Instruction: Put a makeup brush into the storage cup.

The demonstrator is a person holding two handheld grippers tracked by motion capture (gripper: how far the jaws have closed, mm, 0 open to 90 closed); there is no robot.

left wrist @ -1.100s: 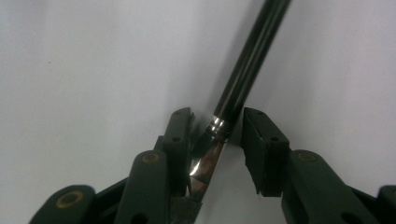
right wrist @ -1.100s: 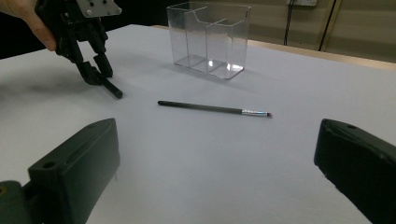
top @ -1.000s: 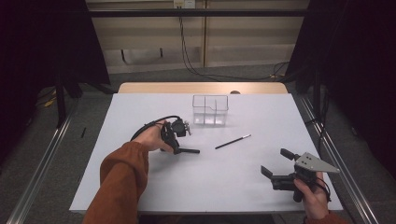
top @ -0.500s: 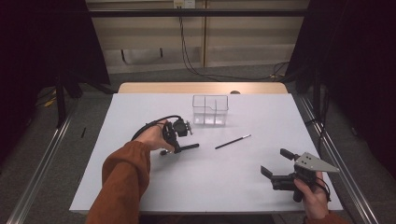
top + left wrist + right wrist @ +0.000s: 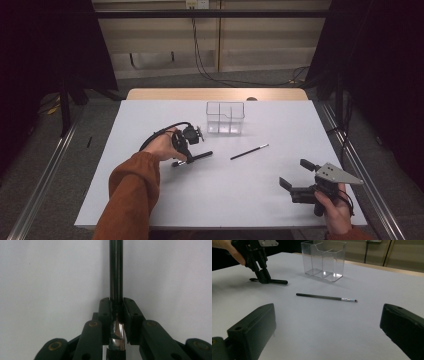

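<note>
Nearest, the right tool [image 5: 295, 176] hovered spread and empty above the desk [image 5: 240, 200]. Farther on, the left tool [image 5: 186, 156] pinched a black pen [image 5: 116, 270] lying flat on the desk. Lifting it level should suit the clear divided organizer [image 5: 225, 117] beyond; a thin brush [image 5: 249, 152] lay between.

Ahead of my right gripper [image 5: 298, 177], whose jaws stand wide apart, the white table [image 5: 225, 200] lies bare up to a thin brush [image 5: 325, 297] lying crosswise. Beyond the brush stands a clear divided box [image 5: 324, 260], upright, the tallest thing in my way. Off to my forward left, my left gripper [image 5: 263, 277] stands jaws-down, clamped on a black pen [image 5: 275, 281] against the table. Between brush and box I have open surface.
</note>
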